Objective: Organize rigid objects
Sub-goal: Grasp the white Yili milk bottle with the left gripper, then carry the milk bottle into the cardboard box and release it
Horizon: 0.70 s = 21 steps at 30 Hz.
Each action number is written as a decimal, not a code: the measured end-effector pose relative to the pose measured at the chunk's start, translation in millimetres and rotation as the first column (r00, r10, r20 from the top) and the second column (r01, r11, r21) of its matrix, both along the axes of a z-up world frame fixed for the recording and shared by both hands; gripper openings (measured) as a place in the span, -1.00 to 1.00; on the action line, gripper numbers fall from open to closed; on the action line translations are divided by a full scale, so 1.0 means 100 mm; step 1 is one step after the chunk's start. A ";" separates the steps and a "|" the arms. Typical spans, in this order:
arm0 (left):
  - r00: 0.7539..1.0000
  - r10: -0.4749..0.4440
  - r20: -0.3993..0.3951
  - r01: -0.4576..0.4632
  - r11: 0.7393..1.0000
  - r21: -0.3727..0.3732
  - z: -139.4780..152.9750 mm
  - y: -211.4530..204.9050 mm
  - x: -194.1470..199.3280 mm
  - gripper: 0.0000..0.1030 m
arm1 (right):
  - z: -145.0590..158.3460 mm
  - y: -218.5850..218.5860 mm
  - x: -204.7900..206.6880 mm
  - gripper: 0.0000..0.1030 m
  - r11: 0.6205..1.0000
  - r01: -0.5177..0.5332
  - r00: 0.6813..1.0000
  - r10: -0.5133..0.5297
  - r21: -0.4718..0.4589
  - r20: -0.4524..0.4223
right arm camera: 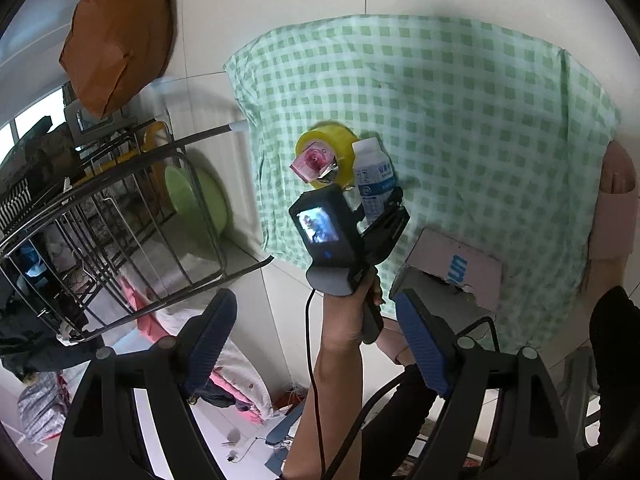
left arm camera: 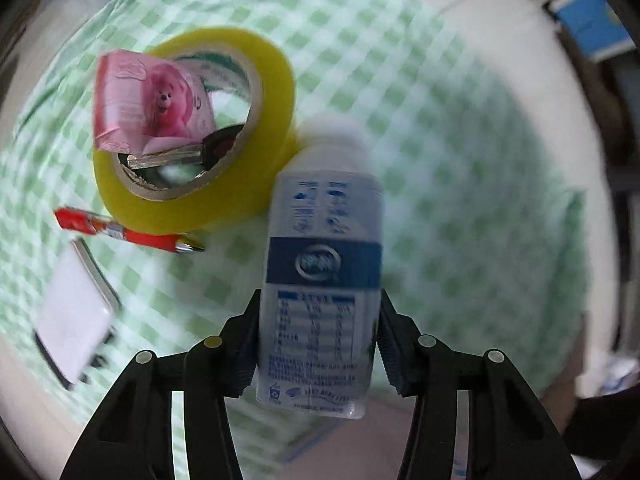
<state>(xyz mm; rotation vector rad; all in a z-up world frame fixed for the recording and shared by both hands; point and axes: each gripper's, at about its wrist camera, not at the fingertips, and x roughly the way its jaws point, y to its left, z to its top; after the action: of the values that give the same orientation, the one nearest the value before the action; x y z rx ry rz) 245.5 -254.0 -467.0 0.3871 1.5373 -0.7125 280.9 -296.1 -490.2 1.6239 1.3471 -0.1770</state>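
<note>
My left gripper (left arm camera: 318, 340) is shut on a clear plastic bottle (left arm camera: 324, 264) with a white cap and blue label, held over the green checked cloth (left arm camera: 440, 160). A yellow tape roll (left arm camera: 256, 184) lies just left of the bottle, with a pink tissue pack (left arm camera: 148, 100) and a key (left arm camera: 188, 156) in its hole. A red pen (left arm camera: 124, 232) and a white charger (left arm camera: 76, 316) lie further left. In the right wrist view the left gripper (right arm camera: 384, 208) holds the bottle (right arm camera: 374, 176) beside the tape roll (right arm camera: 340, 140). My right gripper (right arm camera: 316, 344) is open and empty, high above.
A cardboard box (right arm camera: 460, 268) sits on the cloth's near edge. A wire rack (right arm camera: 112, 216) with a green bowl (right arm camera: 200, 196) stands left of the table. An orange-brown bag (right arm camera: 116, 36) hangs at the upper left. Clothes lie on the floor below.
</note>
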 end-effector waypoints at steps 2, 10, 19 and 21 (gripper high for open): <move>0.999 0.034 -0.015 -0.035 0.996 -0.082 0.15 0.09 0.00 -0.07 | 0.00 0.00 0.01 0.61 1.000 0.002 1.000 -0.002 0.001 0.006; 0.990 0.106 -0.095 -0.133 0.922 -0.363 1.05 0.69 0.00 -0.07 | 0.01 0.03 0.04 0.61 1.000 -0.003 1.000 0.003 -0.011 0.014; 0.999 0.035 -0.033 -0.047 0.871 -0.490 2.31 1.47 -0.64 -0.07 | 0.15 0.44 0.27 0.59 0.990 -0.108 0.986 0.095 0.096 0.135; 1.000 0.019 -0.025 -0.029 0.872 -0.490 2.47 1.58 -0.78 -0.07 | 0.24 0.58 0.33 0.47 0.983 -0.153 0.975 0.133 0.101 0.180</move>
<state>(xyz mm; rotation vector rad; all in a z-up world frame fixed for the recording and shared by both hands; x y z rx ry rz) 167.1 -96.2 -219.8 -0.0231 1.3153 -1.0558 313.4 -238.5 -465.9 1.5897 1.3538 0.1274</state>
